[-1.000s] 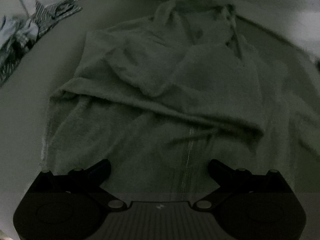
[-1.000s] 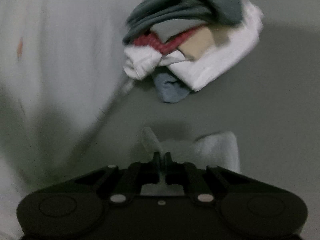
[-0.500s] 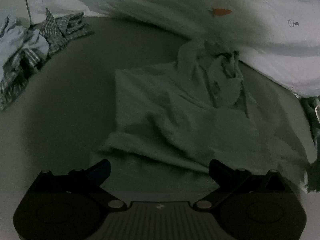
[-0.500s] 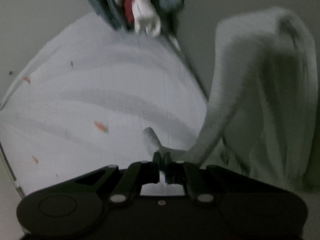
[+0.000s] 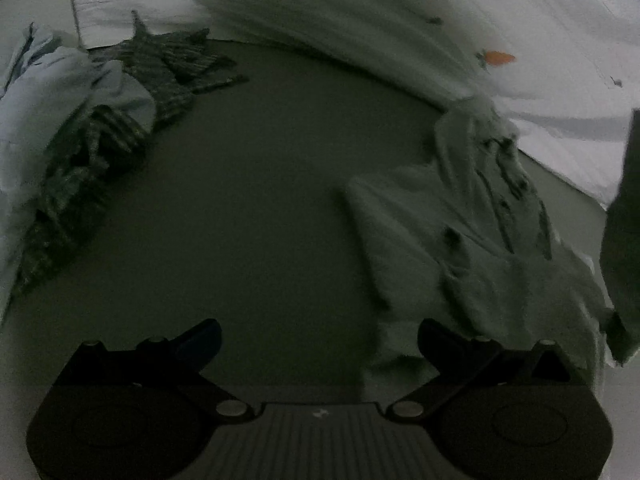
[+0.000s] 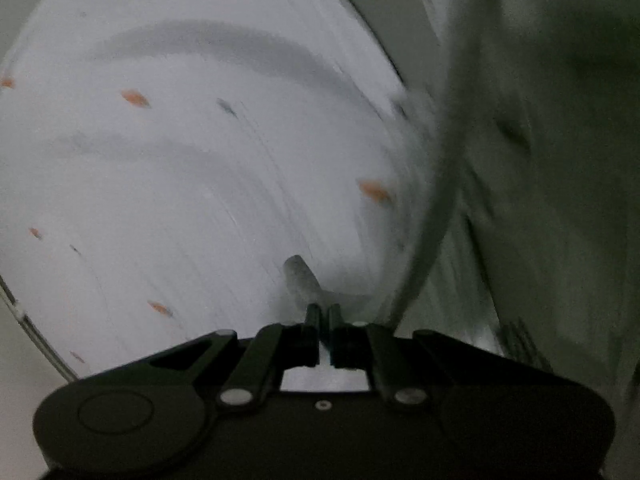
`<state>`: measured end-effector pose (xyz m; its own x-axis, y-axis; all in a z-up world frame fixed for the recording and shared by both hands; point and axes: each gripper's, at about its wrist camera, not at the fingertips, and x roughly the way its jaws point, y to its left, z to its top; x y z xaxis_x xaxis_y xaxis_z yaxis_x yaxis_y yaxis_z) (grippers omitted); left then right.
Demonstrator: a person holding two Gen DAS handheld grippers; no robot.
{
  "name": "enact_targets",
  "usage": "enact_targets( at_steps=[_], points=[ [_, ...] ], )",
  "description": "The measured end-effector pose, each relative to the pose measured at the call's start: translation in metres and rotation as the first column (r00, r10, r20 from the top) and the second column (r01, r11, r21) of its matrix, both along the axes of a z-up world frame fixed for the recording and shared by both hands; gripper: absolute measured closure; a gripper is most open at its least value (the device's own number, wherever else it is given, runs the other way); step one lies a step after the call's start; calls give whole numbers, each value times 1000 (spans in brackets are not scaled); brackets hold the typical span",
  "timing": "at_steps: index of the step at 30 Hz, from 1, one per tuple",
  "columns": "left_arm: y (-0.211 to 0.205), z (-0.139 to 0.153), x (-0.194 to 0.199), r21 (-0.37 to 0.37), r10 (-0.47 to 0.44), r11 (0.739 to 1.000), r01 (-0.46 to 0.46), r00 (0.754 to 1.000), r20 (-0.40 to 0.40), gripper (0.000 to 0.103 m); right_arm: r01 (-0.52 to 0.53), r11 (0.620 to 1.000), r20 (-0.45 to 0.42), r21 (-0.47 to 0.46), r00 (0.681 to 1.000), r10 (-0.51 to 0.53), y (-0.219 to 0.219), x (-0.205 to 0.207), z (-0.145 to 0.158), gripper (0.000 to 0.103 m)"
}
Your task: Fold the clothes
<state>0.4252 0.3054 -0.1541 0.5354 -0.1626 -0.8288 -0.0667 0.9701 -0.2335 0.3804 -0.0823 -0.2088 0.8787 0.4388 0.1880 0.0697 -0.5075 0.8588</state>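
Note:
A pale fuzzy garment (image 5: 472, 248) lies crumpled on the dark surface at the right of the left wrist view. My left gripper (image 5: 318, 338) is open and empty, low over the surface, with the garment's near edge by its right finger. My right gripper (image 6: 321, 316) is shut on a corner of the same garment (image 6: 540, 160), which hangs blurred along the right of the right wrist view. A small tab of cloth (image 6: 300, 276) sticks out past its fingertips.
A heap of checked and light blue clothes (image 5: 80, 128) lies at the left. A white sheet with small orange marks (image 5: 460, 20) runs along the back and fills the right wrist view (image 6: 180, 160). Bare dark surface (image 5: 260, 200) lies between heap and garment.
My left gripper has swung left, so the garment slid from centre to the right of its view. My right gripper, still shut on the cloth, has lifted and turned away from the clothes pile toward the white sheet.

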Motion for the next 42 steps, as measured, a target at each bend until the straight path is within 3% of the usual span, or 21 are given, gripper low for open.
enact_targets(
  at_steps=[7,10,11,14,17,23,29,31,34,37,40,42],
  points=[
    [59,-7,4,-35,90,995,-89,996,28,0,-237,971,34,21,971,237,117,28,6,99],
    [80,-11,-3,-56,148,988,-147,989,20,0,-318,948,-15,13,948,318,146,31,-1,97],
    [87,-13,-6,-65,170,984,-168,985,18,0,-342,940,-31,9,939,343,153,31,-4,93],
    [101,-17,-16,-101,215,972,-212,976,19,0,-416,909,-69,-25,908,413,158,33,-12,59],
    [106,-21,-24,-133,244,961,-240,970,10,0,-442,895,-102,-62,894,435,149,32,-15,53],
    [100,-25,-30,-187,261,949,-254,965,13,0,-324,922,-178,-213,940,290,84,17,-20,53],
    [88,-27,-35,-237,275,934,-266,962,1,0,-196,907,-225,-373,967,117,15,1,-25,67],
    [84,-27,-37,-259,281,927,-272,960,-1,0,-119,922,-244,-368,969,28,-17,-10,-31,69],
    [82,-29,-37,-310,319,901,-303,948,0,0,-20,946,-272,-325,960,-74,-57,-25,-46,71],
    [80,-34,-35,-351,374,866,-356,927,-17,0,36,941,-323,-335,934,-151,-92,-40,-60,72],
    [74,-36,-29,-331,406,862,-383,914,-2,1,44,937,-399,-348,897,-190,-119,-53,-76,73],
    [71,-36,-27,-319,430,857,-405,903,9,3,24,940,-441,-339,879,-181,-133,-62,-89,80]
  ],
)
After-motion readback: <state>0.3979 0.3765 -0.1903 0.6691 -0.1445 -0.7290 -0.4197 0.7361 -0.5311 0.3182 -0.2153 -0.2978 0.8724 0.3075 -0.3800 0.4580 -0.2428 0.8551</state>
